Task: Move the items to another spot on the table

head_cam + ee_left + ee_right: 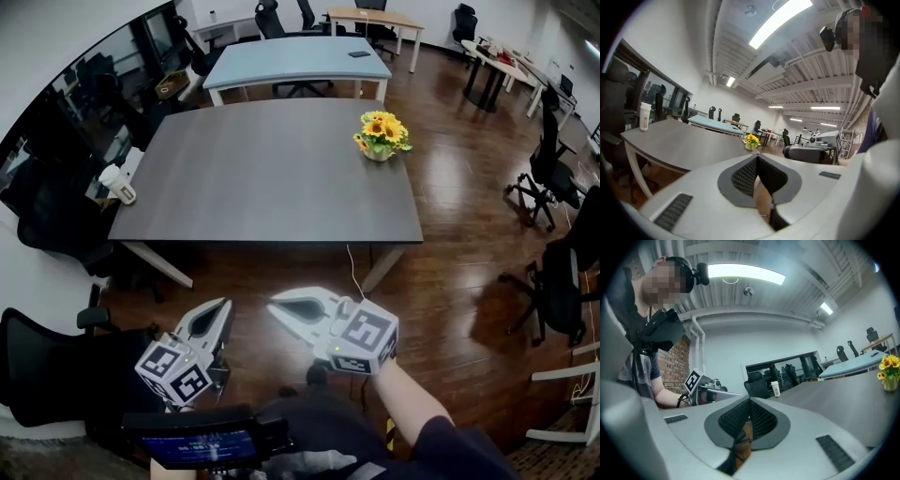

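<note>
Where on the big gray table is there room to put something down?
Nearly the whole gray table is bare. The biggest free patch runs from the near edge up the middle, between the white bottle at the left edge and the sunflower pot near the far right corner. Only those two spots are taken.

Left tool (pixel 223 306) and right tool (pixel 274 303) hover, jaws together, empty.
</note>
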